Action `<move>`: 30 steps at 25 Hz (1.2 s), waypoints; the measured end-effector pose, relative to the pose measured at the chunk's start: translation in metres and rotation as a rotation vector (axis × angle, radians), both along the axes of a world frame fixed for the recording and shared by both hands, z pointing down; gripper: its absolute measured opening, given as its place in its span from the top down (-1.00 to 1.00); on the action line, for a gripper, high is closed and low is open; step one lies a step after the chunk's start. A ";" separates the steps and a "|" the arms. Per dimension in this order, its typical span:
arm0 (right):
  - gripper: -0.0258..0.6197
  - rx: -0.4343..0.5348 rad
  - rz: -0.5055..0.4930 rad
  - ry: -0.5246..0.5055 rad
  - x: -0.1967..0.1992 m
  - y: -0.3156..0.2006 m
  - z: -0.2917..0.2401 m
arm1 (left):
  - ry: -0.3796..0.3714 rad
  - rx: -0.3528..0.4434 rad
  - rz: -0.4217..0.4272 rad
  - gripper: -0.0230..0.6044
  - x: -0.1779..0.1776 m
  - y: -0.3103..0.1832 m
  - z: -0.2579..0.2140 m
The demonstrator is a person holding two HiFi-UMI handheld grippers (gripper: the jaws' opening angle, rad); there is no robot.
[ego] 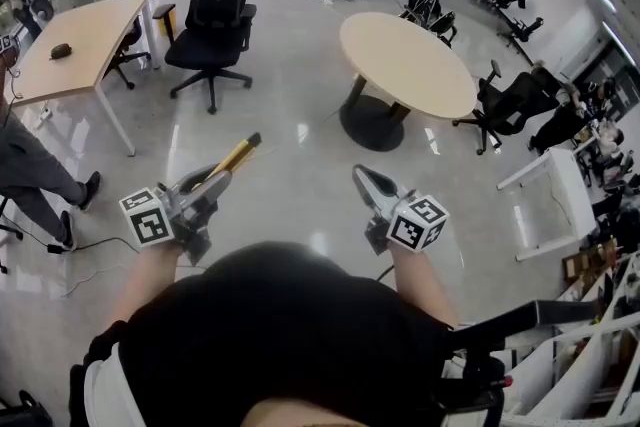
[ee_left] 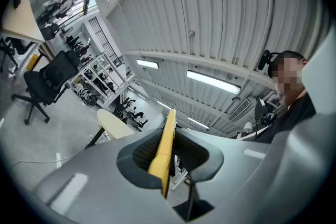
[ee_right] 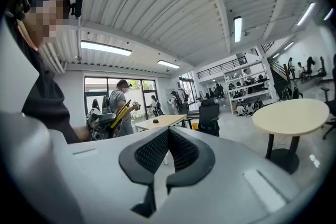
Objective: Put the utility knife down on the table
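Head view: my left gripper (ego: 215, 180) pinches the utility knife (ego: 238, 155). The yellow body sticks out past the jaw tips, up and away from me, over bare floor (ego: 290, 165). The knife is in the air, not on any table. My right gripper (ego: 360, 177) is beside it, w/ a gap btwn the two. The round table (ego: 405, 65) and the rect. desk (ego: 75, 45) are both well ahead.

Left gripper view: the jaws clamp the knife (ee_left: 164, 149) edge-on, pads (ee_left: 142, 152) pressing both sides.

Right gripper view: the right gripper (ee_right: 168, 134) has its jaws pressed together, tips touching, nothing btwn them. The left gripper (ee_right: 102, 123) w/ the knife (ee_right: 122, 112) shows at left, the round table (ee_right: 291, 115) at right.
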State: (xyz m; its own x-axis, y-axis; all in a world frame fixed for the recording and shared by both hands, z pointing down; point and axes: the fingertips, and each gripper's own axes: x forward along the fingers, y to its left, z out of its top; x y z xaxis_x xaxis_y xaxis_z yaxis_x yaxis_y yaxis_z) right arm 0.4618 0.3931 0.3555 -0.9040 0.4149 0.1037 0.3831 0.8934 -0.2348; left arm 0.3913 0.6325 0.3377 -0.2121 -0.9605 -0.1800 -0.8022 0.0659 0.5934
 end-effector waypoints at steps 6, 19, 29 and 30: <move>0.88 -0.009 0.001 -0.006 -0.010 0.017 0.001 | 0.006 0.002 -0.008 0.69 -0.010 0.019 0.004; 0.87 -0.006 0.016 0.024 -0.037 0.061 0.011 | 0.043 0.015 -0.021 0.69 -0.040 0.074 0.021; 0.88 0.003 0.037 0.070 -0.040 0.062 0.022 | 0.082 0.019 0.009 0.69 -0.056 0.070 0.035; 0.87 0.000 0.038 0.073 -0.040 0.058 0.024 | 0.082 0.017 0.012 0.69 -0.056 0.065 0.036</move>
State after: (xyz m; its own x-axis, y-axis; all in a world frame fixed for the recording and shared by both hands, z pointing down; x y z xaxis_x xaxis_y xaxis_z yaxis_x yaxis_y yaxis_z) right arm 0.4214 0.4508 0.3796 -0.9093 0.3802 0.1694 0.3306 0.9070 -0.2609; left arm 0.3348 0.6974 0.3741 -0.2156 -0.9600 -0.1785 -0.7515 0.0464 0.6581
